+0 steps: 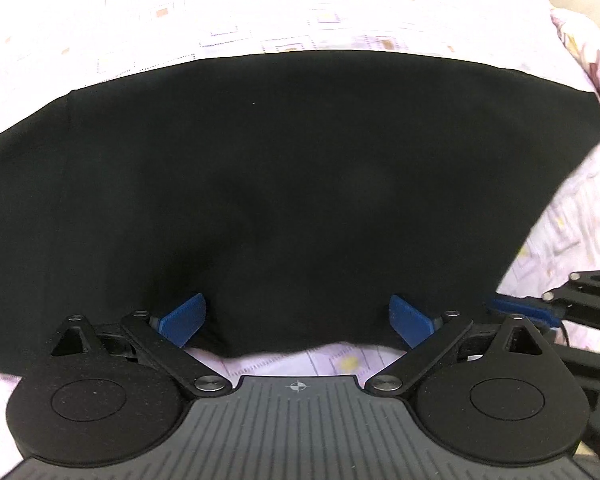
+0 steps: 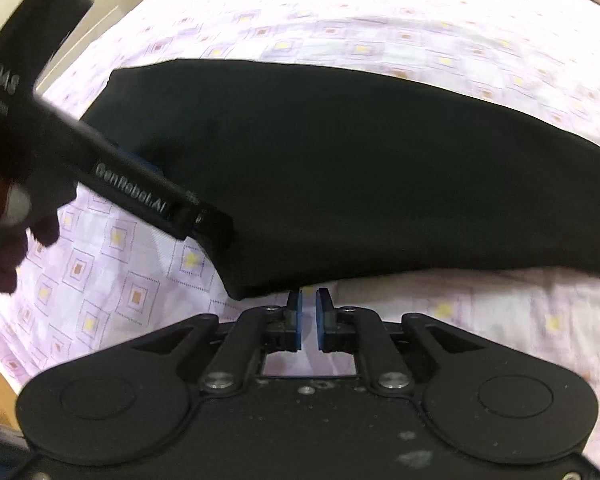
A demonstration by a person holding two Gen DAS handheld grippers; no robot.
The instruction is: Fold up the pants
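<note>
Pants (image 1: 280, 184) flat on bedsheet (image 1: 180, 12); near edge between spread left jaws.

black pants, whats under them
The black pants lie on a bedsheet printed with pink and lilac squares, which shows all round them. Whatever is beneath the middle of the cloth is covered.

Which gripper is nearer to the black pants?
Left. The left gripper, open, straddles the near edge of the pants; the right gripper sits just short of it.
</note>
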